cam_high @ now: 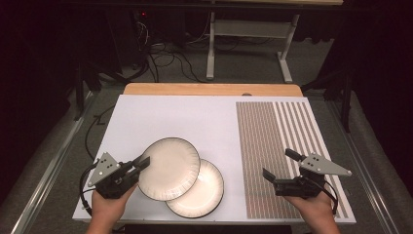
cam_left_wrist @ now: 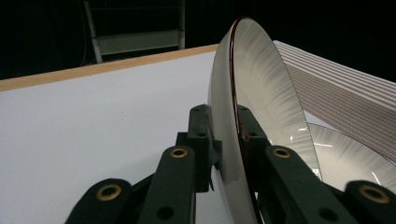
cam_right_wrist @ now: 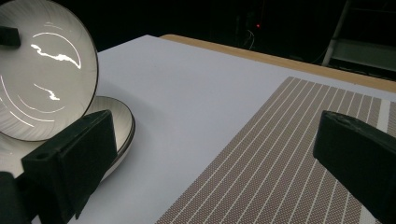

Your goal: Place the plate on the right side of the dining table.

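- The left gripper is clamped on the rim of a round cream ceramic plate with a thin dark edge; in the left gripper view the rim sits pinched between the two black jaws, one jaw on the underside and one on the eating face, most likely because an edge grip is the only hold a wide flat dish offers.
- That held plate is tilted, its gripped side lifted clear of the white tabletop while its far side overlaps a second matching cream plate; the tilt suggests it is being lifted off, or lowered onto, the one beneath; which of the two I cannot tell.
- The second plate lies flat on the white surface, just right of and partly under the first; in the right gripper view it shows low behind the raised one.
- The right gripper stands with its jaws spread wide and nothing between them; it hovers over the brown striped woven placemat, well apart from both plates.
- That mat lies along the right side of the table and looks a likely resting place for a plate; the open right gripper waits beside it, perhaps ready to take or steady one.
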`<action>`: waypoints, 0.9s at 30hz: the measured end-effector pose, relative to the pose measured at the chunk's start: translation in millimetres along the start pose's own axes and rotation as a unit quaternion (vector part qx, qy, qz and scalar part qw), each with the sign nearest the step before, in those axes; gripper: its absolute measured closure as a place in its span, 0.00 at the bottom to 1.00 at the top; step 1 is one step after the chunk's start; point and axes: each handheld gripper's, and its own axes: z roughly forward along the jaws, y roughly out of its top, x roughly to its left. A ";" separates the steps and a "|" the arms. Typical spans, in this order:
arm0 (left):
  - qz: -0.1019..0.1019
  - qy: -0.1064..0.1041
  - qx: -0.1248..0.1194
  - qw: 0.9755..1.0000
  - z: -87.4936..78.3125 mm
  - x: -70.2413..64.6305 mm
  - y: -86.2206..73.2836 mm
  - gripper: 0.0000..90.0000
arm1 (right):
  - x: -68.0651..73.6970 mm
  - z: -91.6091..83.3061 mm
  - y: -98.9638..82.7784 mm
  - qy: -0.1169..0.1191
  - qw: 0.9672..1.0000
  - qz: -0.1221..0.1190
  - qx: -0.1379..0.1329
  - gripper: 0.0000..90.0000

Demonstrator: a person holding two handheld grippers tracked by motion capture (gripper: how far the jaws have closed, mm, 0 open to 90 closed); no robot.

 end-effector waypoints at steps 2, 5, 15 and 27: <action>-0.005 0.000 0.001 1.000 0.2 1.1 -0.4 0.89 | 1.1 0.2 0.6 -0.001 1.000 0.000 0.001 0.01; -0.005 0.000 0.003 1.000 0.3 1.6 -0.2 0.89 | 4.7 2.7 1.4 0.003 1.000 0.001 -0.002 0.01; -0.001 -0.002 0.001 1.000 1.5 0.6 0.5 0.89 | 31.9 30.4 7.1 0.043 0.999 -0.004 -0.002 0.02; 0.002 -0.001 -0.001 1.000 1.5 -0.3 0.6 0.89 | 78.3 94.0 9.5 0.112 0.992 -0.026 0.058 0.11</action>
